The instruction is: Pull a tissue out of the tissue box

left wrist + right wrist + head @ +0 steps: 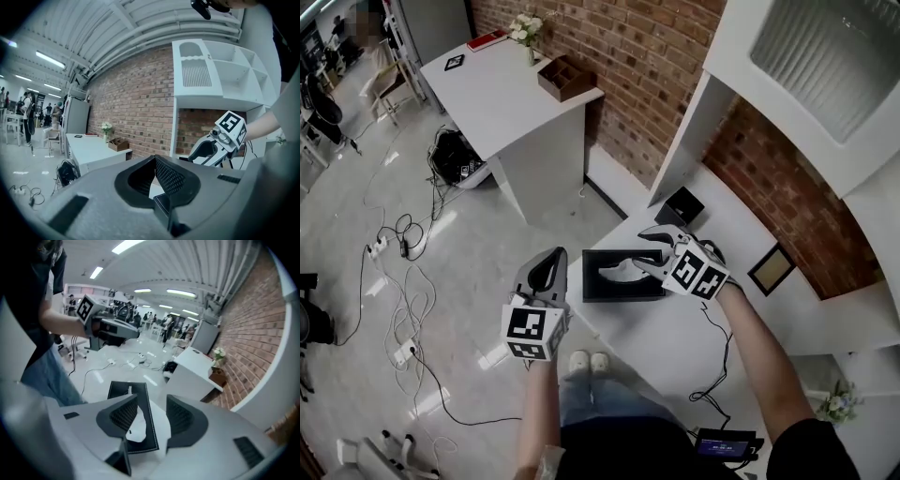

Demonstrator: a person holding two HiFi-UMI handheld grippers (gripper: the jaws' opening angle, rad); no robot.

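A black tissue box (624, 292) lies on the white counter (675, 337), with a white tissue (616, 272) sticking up from its slot. My right gripper (645, 253) hovers over the box's right end, open, jaws pointing at the tissue. In the right gripper view the tissue (136, 425) shows low between the open jaws of that gripper (152, 401), above the box (123, 391); nothing is clamped. My left gripper (548, 257) hangs left of the counter edge, over the floor, shut and empty; its jaws (154, 158) meet at the tip.
A small black box (682, 206) and a picture frame (772, 269) stand further back on the counter, against the brick wall. A white table (502, 94) with flowers (525, 26) and a wooden tray (565, 77) is beyond. Cables (403, 281) trail across the floor.
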